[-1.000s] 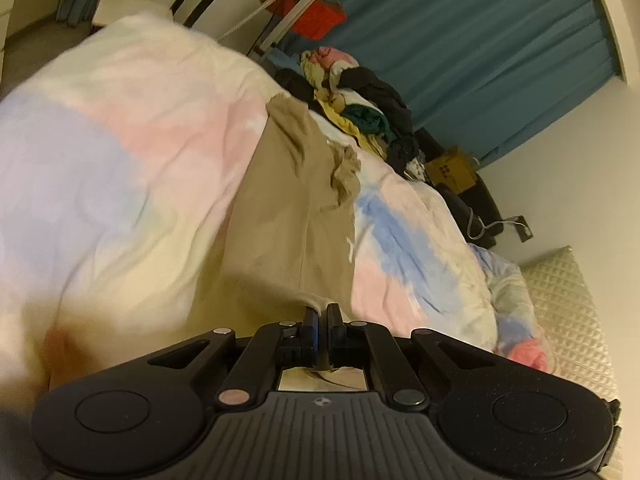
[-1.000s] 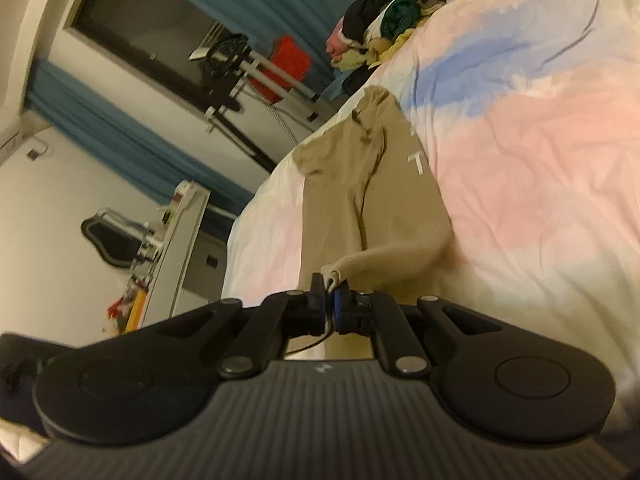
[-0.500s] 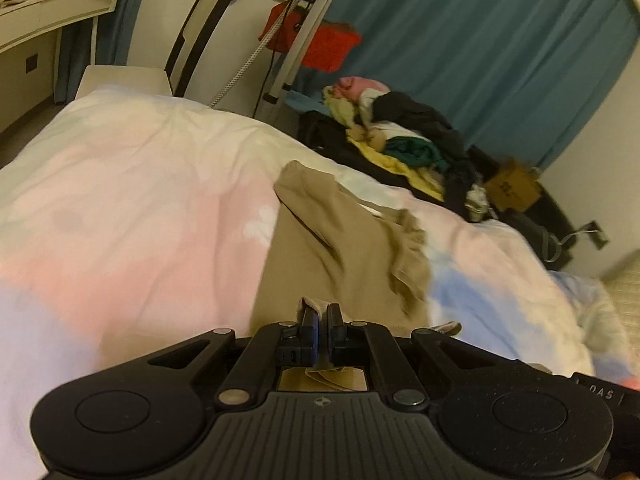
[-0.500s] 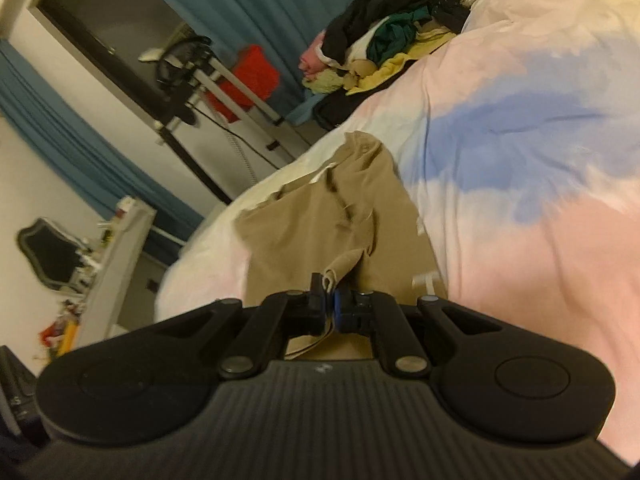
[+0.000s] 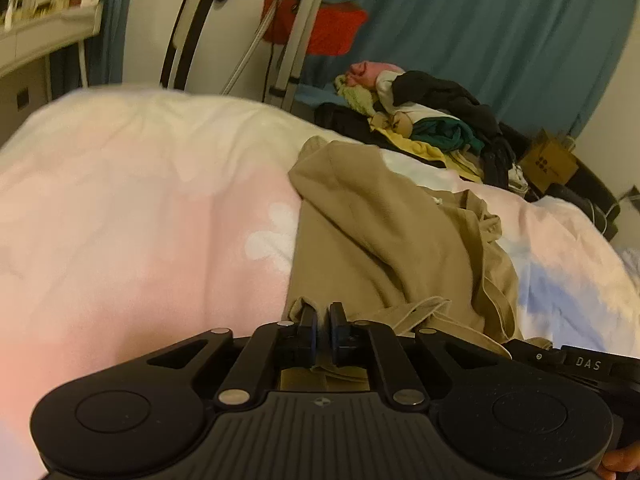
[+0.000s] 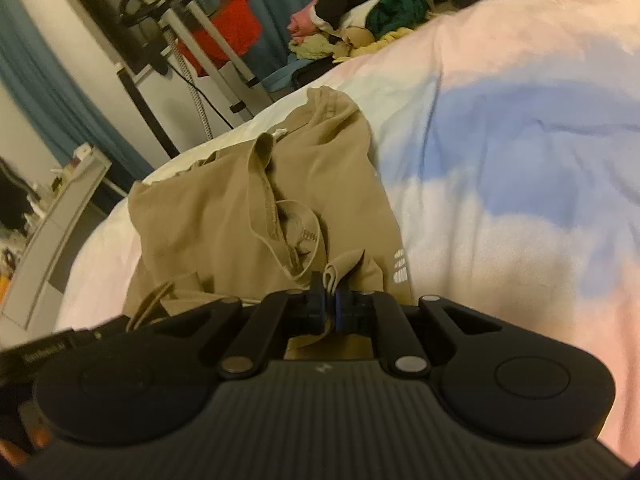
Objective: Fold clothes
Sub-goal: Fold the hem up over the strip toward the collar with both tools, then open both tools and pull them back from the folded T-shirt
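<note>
A tan shirt (image 5: 376,232) lies bunched on the pastel bed cover (image 5: 140,208). My left gripper (image 5: 323,316) is shut on the shirt's near hem at its left corner. My right gripper (image 6: 330,286) is shut on a fold of the same tan shirt (image 6: 240,208) at its near right corner. The shirt's near part is doubled over toward its collar (image 6: 288,232). The right gripper's body shows at the lower right of the left wrist view (image 5: 580,362).
A pile of mixed clothes (image 5: 424,120) sits at the far end of the bed. A metal stand with a red bag (image 5: 316,28) is behind it, before blue curtains (image 5: 500,20). A cardboard box (image 5: 550,162) sits on the right, a desk (image 6: 60,208) on the left.
Both grippers have carried the shirt's near hem forward toward its collar, so the shirt now lies shorter and doubled. The grippers have come closer to the far end of the bed.
</note>
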